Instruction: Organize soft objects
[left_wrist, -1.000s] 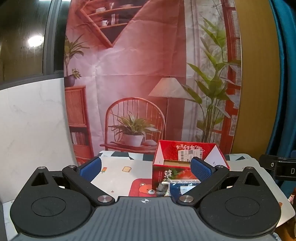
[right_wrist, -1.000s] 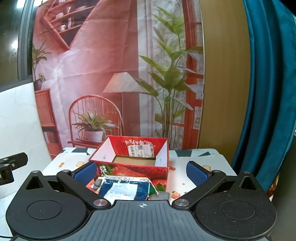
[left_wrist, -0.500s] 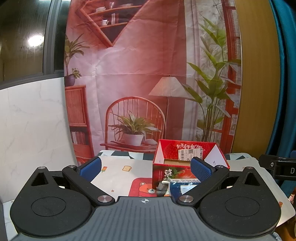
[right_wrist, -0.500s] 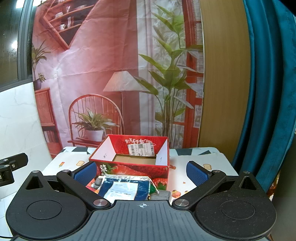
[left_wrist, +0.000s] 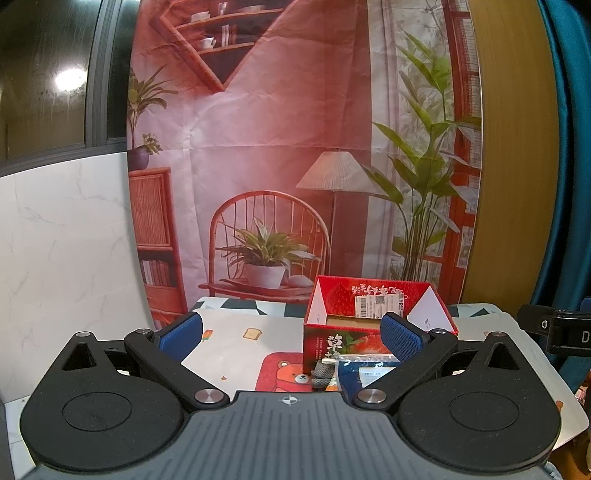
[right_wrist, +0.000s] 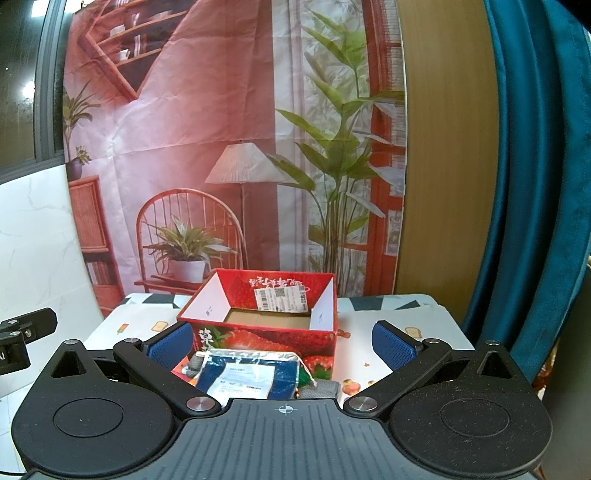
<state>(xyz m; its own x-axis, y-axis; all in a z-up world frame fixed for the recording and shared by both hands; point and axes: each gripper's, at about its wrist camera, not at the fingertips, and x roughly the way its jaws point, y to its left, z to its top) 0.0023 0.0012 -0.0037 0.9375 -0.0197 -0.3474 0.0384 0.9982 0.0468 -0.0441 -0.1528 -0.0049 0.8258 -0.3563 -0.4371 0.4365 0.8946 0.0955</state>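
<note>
A red strawberry-print cardboard box (right_wrist: 266, 332) stands open on the table; it also shows in the left wrist view (left_wrist: 332, 339). In front of it lies a blue soft packet in clear plastic with a white label (right_wrist: 247, 376), seen in the left wrist view too (left_wrist: 365, 371). Grey knitted items (right_wrist: 319, 389) (left_wrist: 323, 373) and something green (right_wrist: 303, 376) lie beside the packet. My right gripper (right_wrist: 282, 341) is open and empty, just above and behind the packet. My left gripper (left_wrist: 291, 332) is open and empty, to the left of the box.
The table has a white cloth with cartoon prints (left_wrist: 236, 343). A printed backdrop (right_wrist: 221, 147) hangs behind it, a marble panel (left_wrist: 55, 258) stands at the left and a teal curtain (right_wrist: 535, 184) at the right. The other gripper's body shows at each view's edge (left_wrist: 554, 328) (right_wrist: 22, 332).
Both grippers have crept slightly forward toward the box. Their jaws stay open and nothing was picked up.
</note>
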